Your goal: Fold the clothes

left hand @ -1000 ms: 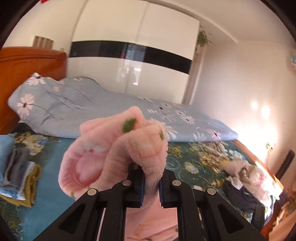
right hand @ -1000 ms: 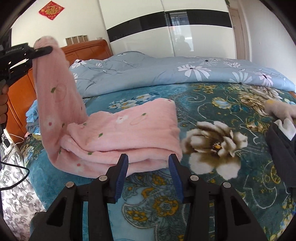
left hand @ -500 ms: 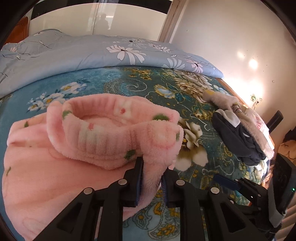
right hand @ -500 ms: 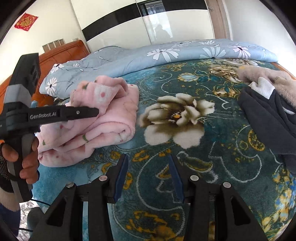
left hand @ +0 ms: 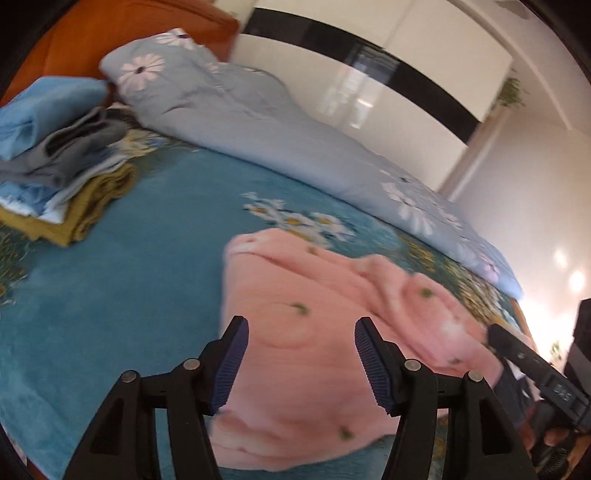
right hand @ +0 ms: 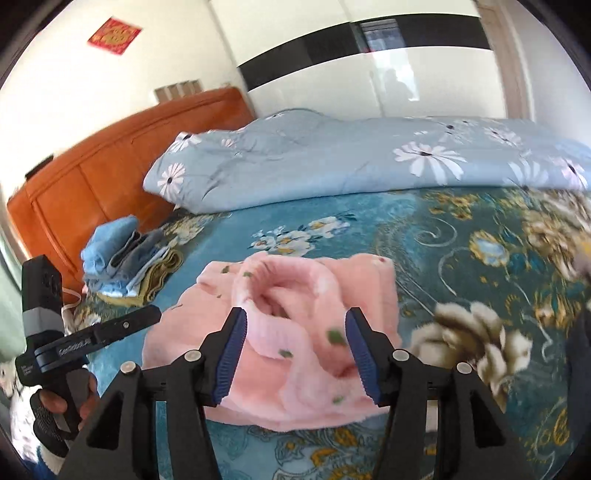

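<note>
Now, through the left wrist camera, the left gripper (left hand: 301, 363) is hovering above the pink fleece garment (left hand: 325, 354) with its jaws spread wide and nothing between them. The garment is lying bunched on the teal floral bedspread (left hand: 129, 280), near the front edge of the bed. A stack of folded clothes (left hand: 62, 162) is sitting well apart to the far left, by the orange headboard (left hand: 122, 29), and a pale blue flowered duvet (left hand: 280, 136) is stretching along the back. At the right edge the right gripper's black finger is reaching in over the pink fleece.

Through the right wrist camera, the right gripper (right hand: 295, 354) is also gaping wide, holding nothing, hanging just over the garment (right hand: 306, 332), whose rolled fold is showing between the jaws. The left gripper (right hand: 122, 326) is appearing at the left, gripped by a hand (right hand: 62, 406), its tip just beside the garment's edge; from here I cannot tell whether they are touching. The folded stack (right hand: 125, 262) is resting beyond it.
</note>
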`<act>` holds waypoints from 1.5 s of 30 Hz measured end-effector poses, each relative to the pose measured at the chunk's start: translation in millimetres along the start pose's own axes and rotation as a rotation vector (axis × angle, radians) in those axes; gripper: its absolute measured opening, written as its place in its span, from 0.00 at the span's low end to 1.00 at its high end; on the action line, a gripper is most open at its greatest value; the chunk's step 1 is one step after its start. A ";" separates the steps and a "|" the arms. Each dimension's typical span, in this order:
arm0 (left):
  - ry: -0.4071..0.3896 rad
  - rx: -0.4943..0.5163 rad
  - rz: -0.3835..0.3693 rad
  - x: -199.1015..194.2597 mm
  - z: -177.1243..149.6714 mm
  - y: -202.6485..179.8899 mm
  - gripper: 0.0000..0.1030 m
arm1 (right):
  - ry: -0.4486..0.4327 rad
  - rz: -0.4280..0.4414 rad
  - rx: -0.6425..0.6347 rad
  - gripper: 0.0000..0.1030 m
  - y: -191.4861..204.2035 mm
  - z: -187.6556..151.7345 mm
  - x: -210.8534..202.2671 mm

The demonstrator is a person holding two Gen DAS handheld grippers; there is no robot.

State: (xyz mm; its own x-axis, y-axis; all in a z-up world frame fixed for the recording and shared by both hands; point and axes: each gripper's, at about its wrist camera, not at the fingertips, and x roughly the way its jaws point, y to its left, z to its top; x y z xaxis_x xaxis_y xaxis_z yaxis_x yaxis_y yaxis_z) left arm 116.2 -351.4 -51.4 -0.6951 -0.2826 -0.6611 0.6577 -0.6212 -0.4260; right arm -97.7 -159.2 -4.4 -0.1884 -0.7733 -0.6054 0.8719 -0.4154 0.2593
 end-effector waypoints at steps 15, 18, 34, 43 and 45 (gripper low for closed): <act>0.009 -0.176 -0.072 22.5 -13.1 49.7 0.63 | 0.158 -0.179 -0.154 0.08 26.8 49.8 64.6; 0.033 -0.194 -0.091 26.9 -16.5 54.9 0.63 | 0.100 -0.247 -0.040 0.08 -8.6 66.9 56.4; 0.067 -0.227 -0.140 35.6 -19.4 65.8 0.70 | 0.232 -0.201 0.172 0.26 -65.4 39.7 76.1; 0.152 -0.270 -0.268 48.3 2.2 75.3 0.71 | 0.276 -0.002 0.290 0.70 -91.1 -8.7 59.9; 0.215 -0.269 -0.299 58.2 7.6 80.3 0.72 | 0.286 0.058 0.359 0.73 -105.5 -19.5 66.2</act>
State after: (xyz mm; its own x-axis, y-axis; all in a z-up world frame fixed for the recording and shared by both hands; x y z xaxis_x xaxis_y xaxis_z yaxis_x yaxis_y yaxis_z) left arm 126.4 -423.3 -119.4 -0.8085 0.0558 -0.5858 0.5093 -0.4322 -0.7441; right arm -193.4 -157.2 -86.5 0.0326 -0.6578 -0.7525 0.6558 -0.5541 0.5128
